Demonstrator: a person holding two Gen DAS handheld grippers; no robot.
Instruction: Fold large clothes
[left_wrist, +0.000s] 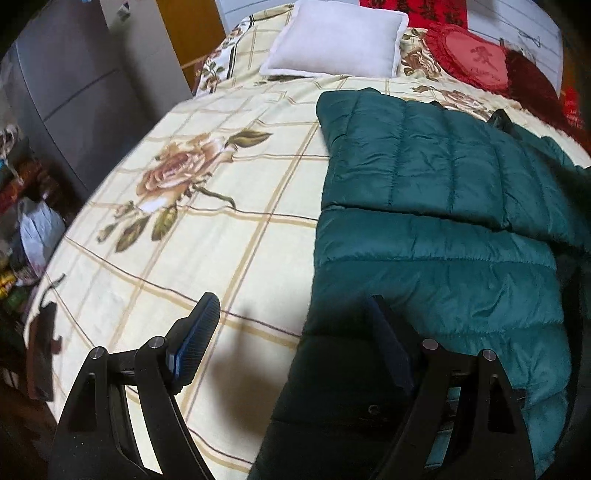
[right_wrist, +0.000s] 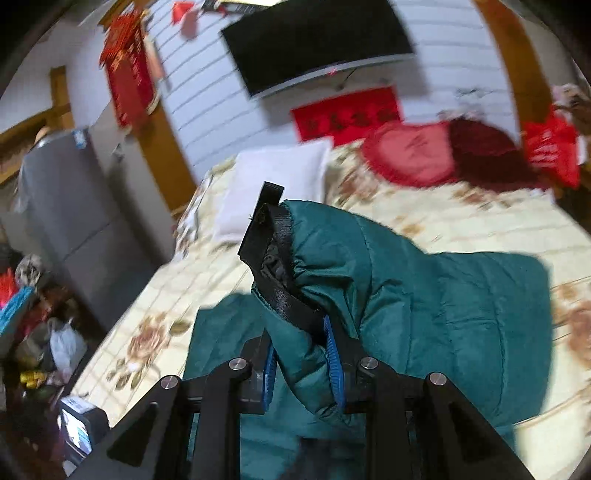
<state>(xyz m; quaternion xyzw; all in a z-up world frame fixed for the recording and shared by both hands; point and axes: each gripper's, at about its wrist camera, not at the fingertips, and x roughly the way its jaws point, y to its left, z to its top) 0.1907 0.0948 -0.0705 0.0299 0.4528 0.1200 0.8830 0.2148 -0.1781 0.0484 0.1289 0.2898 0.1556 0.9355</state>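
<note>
Green puffer jacket (left_wrist: 436, 229) is lying on the bed (left_wrist: 207, 229) w/ floral cover, right of centre, partly folded. Left gripper (left_wrist: 291, 347) is hovering over jacket's near edge, jaws standing wide apart — nothing between them. Right gripper (right_wrist: 301, 363) is clamping a sleeve (right_wrist: 325, 266) near its black cuff, lifting it above the bed — white pillow (right_wrist: 277, 184) behind.

Home bedroom: bed (left_wrist: 207, 229), pillow (left_wrist: 336, 40)

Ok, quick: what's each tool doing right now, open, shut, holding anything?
Left tool: open, holding nothing, over the edge of the green jacket.
Right tool: shut on the jacket's sleeve.
</note>
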